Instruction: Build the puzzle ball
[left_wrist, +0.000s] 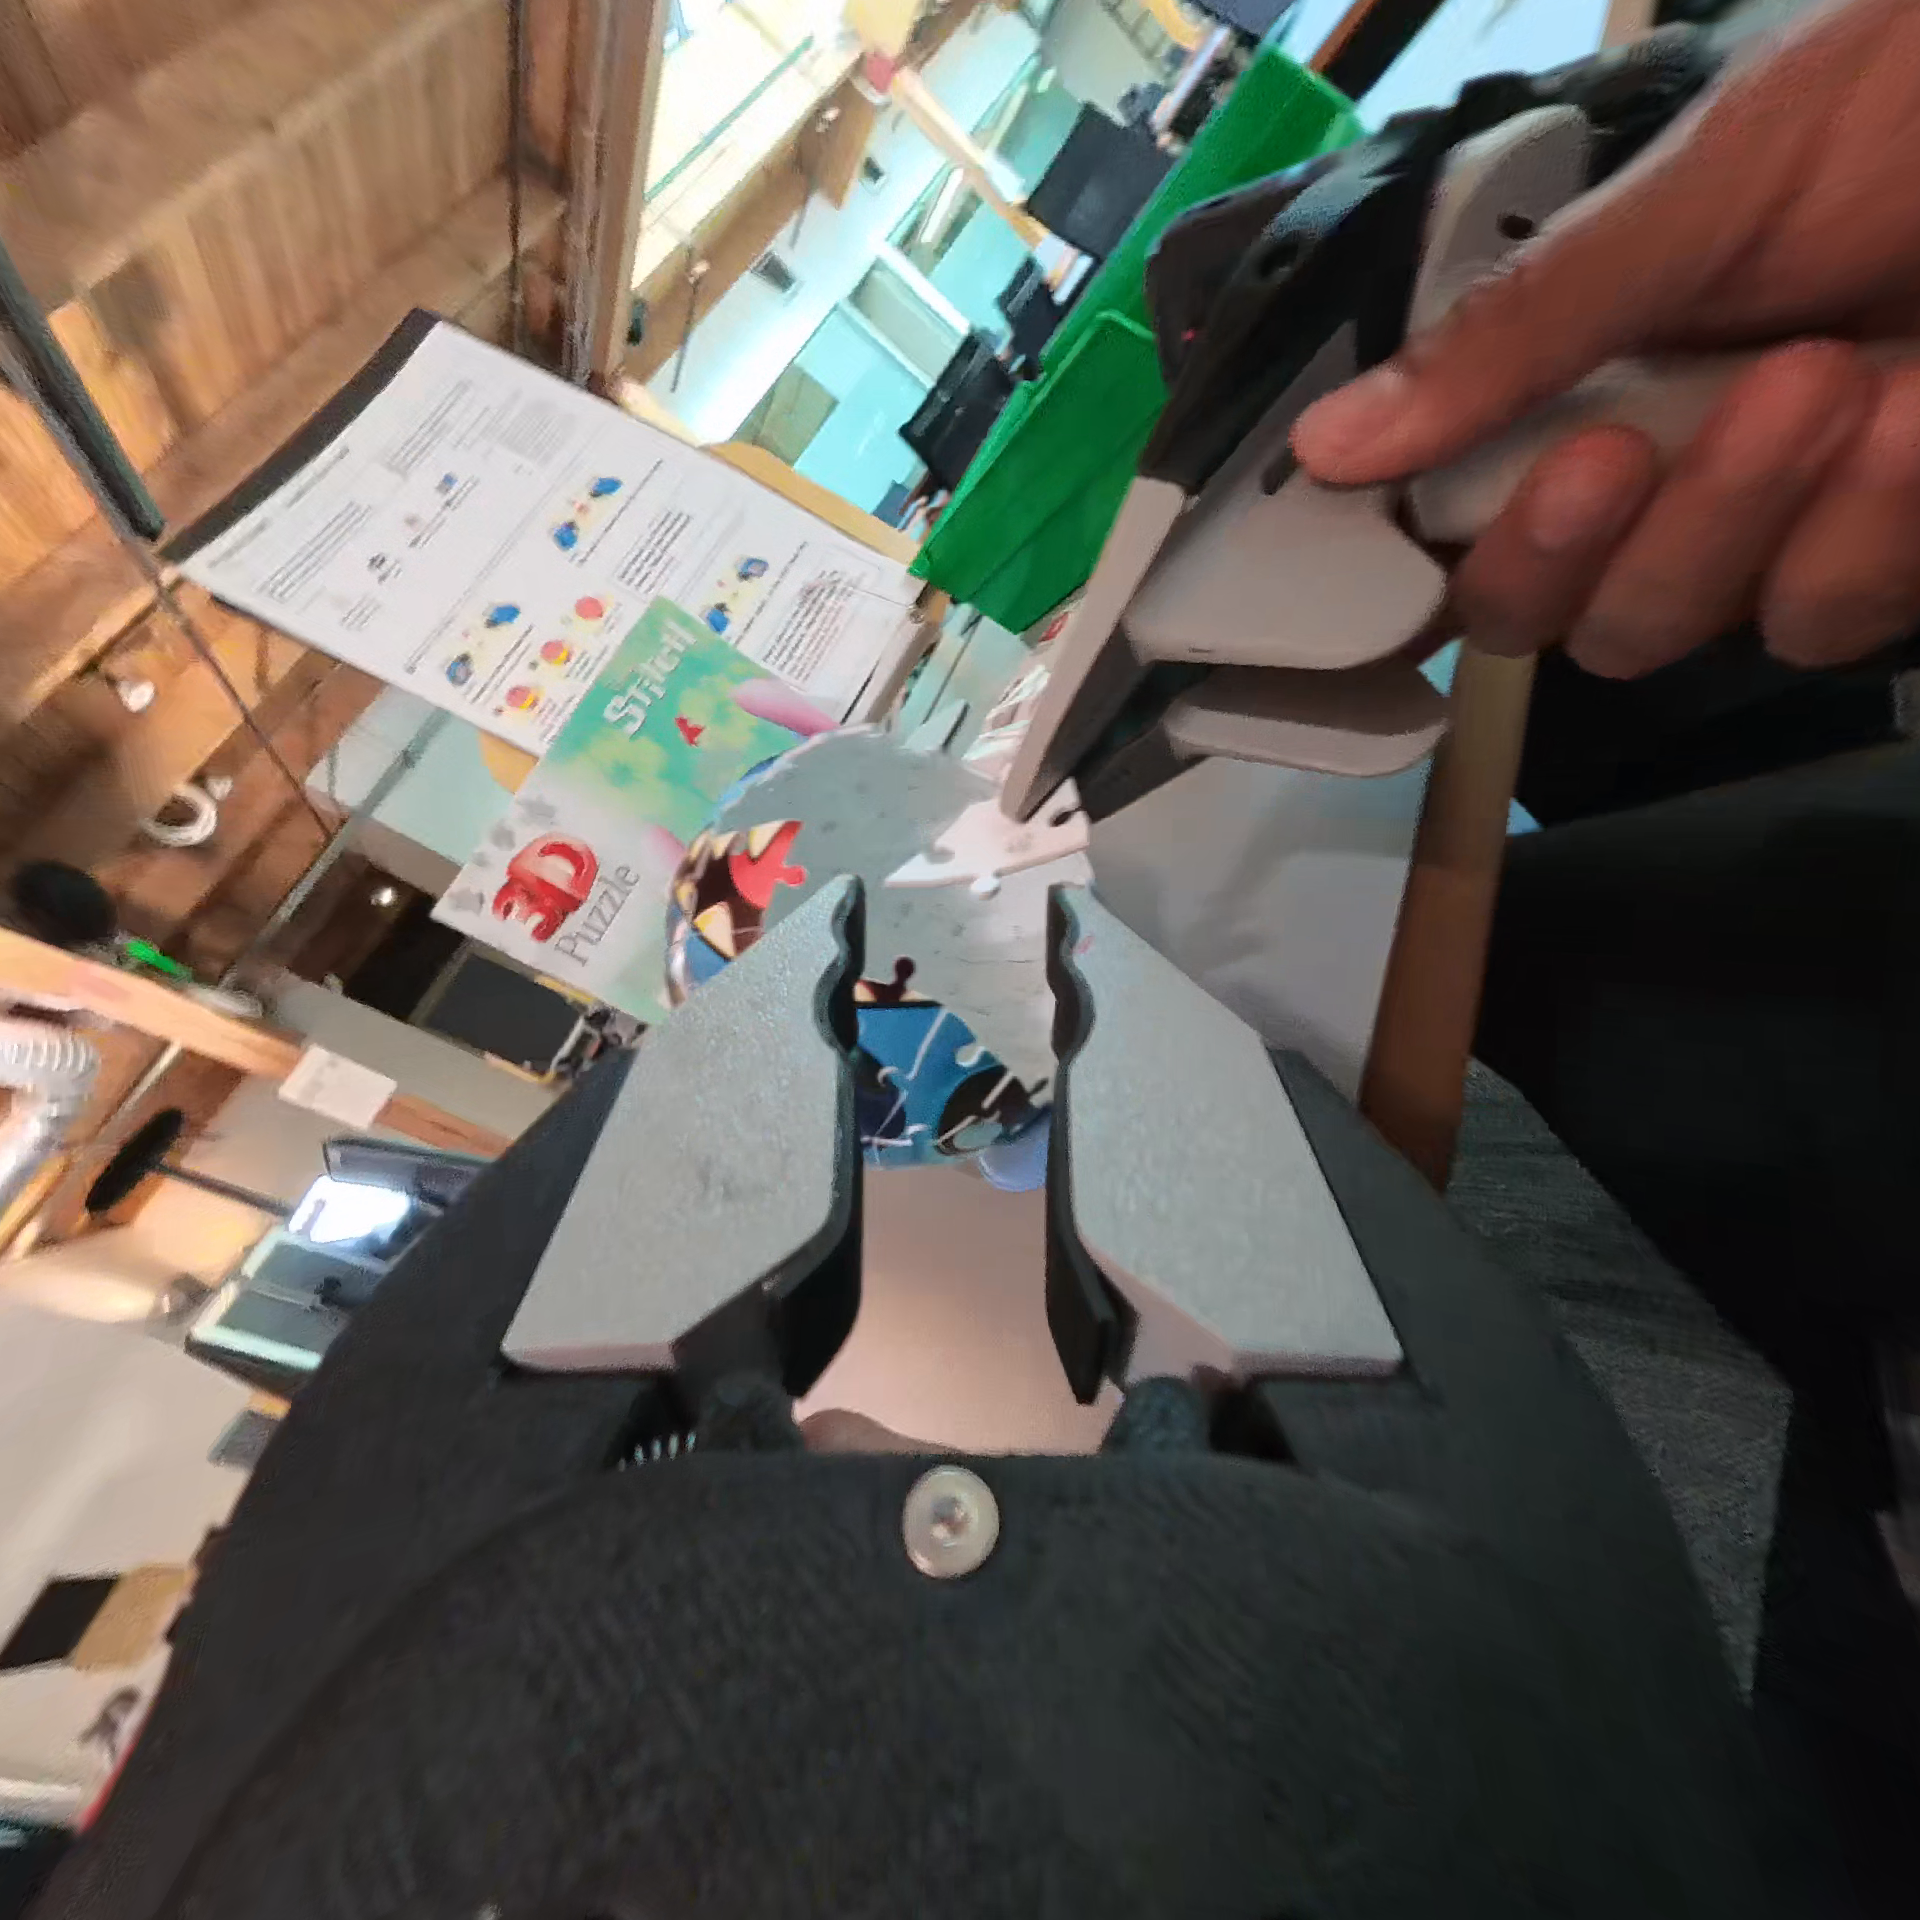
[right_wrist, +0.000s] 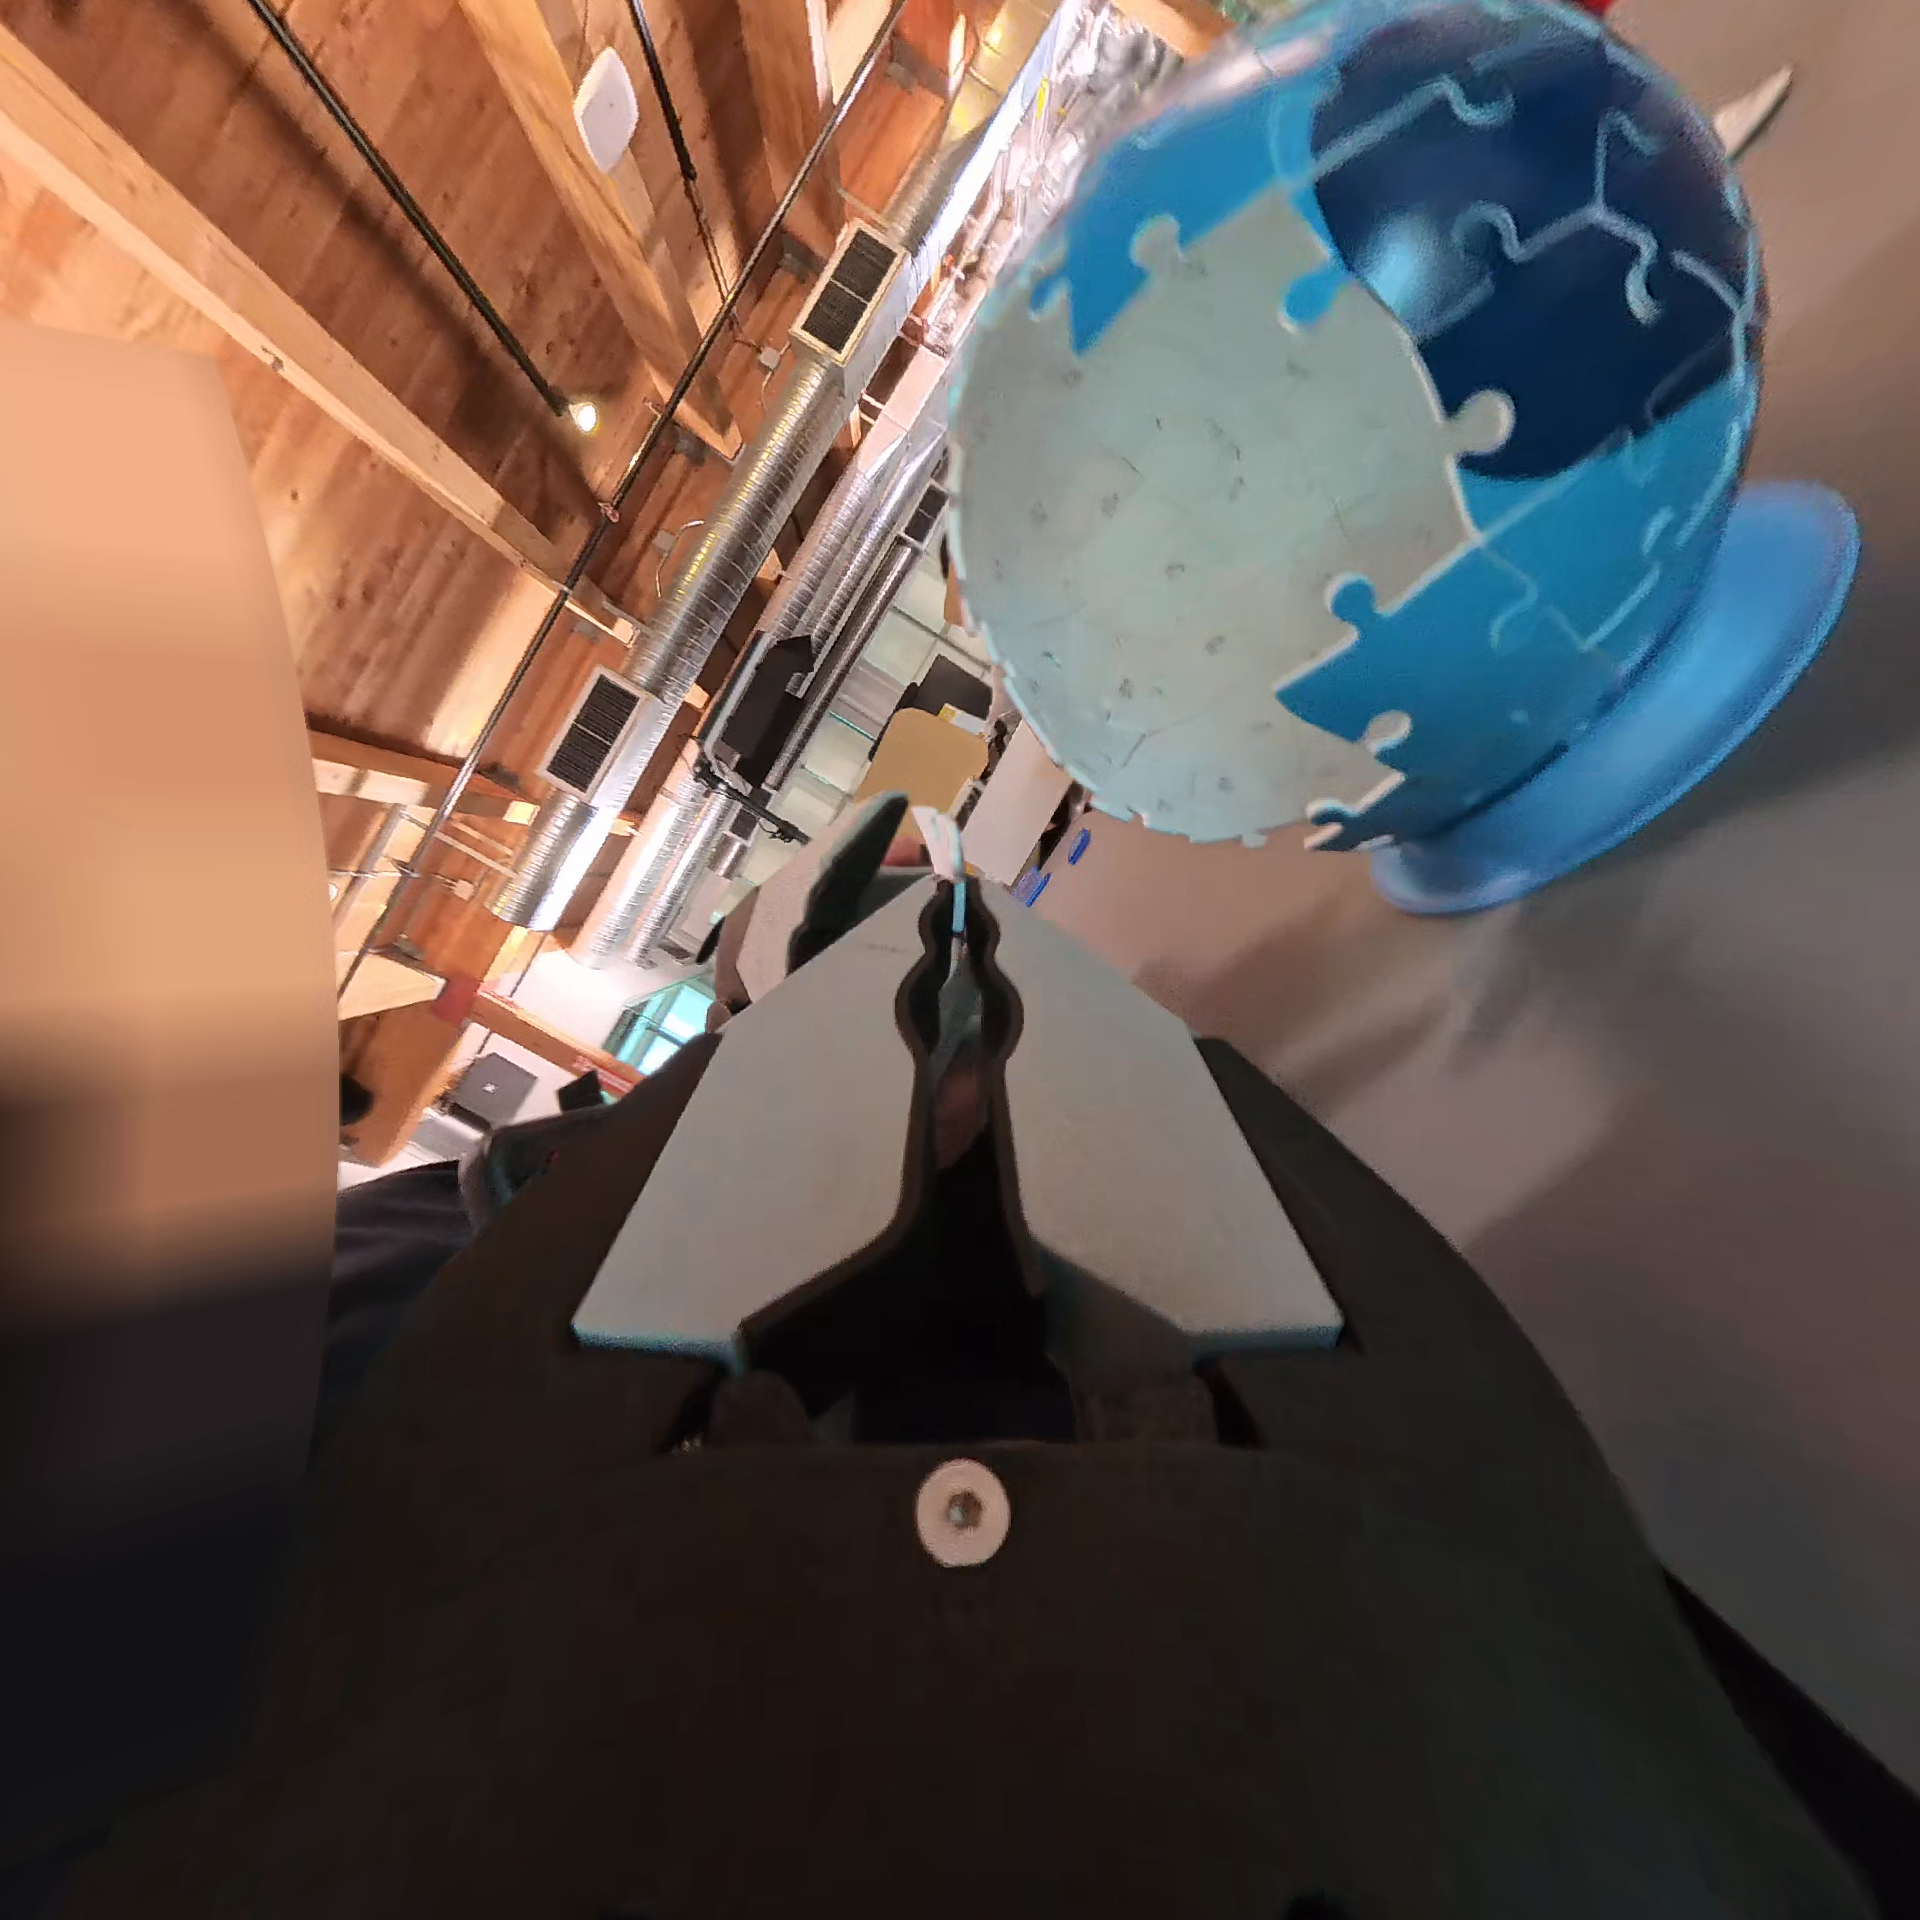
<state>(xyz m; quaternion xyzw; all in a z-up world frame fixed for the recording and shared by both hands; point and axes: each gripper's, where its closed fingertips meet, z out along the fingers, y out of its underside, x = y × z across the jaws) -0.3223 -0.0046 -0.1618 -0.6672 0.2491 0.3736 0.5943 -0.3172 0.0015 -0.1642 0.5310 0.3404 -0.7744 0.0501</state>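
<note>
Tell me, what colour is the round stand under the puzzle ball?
Blue stand, clearest in the right wrist view.

Background, left wrist view: bright green plastic bins (left_wrist: 1049, 457) stacked behind the grey table (left_wrist: 1226, 935) (its surface mostly bare). Right wrist view: timber-beam ceiling (right_wrist: 343, 343), corrugated silver ventilation duct (right_wrist: 727, 540), black pipes (right_wrist: 416, 208) running across.

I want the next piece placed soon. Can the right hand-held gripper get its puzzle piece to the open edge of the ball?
Probably yes: the right hand-held gripper holds the puzzle piece beside the ball, nothing between.
</note>
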